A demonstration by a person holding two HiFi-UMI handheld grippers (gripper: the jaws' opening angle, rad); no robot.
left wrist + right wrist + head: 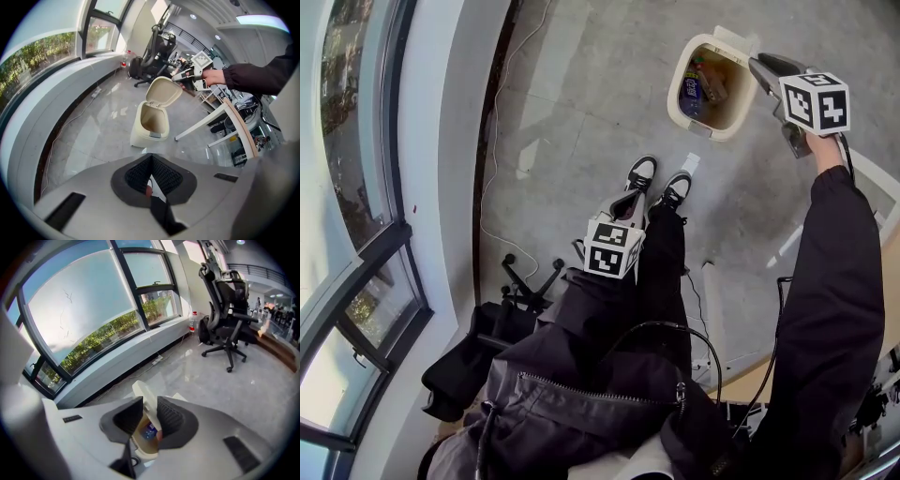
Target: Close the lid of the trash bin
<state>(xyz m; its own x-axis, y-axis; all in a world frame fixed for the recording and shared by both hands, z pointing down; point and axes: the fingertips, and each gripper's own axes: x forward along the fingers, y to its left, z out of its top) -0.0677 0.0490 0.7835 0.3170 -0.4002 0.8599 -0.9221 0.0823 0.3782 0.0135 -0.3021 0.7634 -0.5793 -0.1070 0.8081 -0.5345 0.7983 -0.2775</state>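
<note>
Head view showed the trash bin (710, 86) on the floor beyond the feet, lid (731, 39) raised. Left gripper view: left gripper (151, 176) clenched, empty. Right gripper view: right gripper (149, 411) spread astride the lid's rim, which looked light, stiff and pushable.

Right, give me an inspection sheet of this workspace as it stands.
Surface: grey floor, glossy.
Job's things: cream trash bin, open, with rubbish inside; its lid stands up.
Clutter: black bag by the window wall; white scrap near the shoes.
Grippers: right hand-held gripper has its jaws apart with the lid's edge between them; left hand-held gripper is shut and empty, low by the person's legs.
Cables: thin cable along the window wall; black cable over the lap.
Surroundings: curved windows, black office chair, white table beside the bin.
</note>
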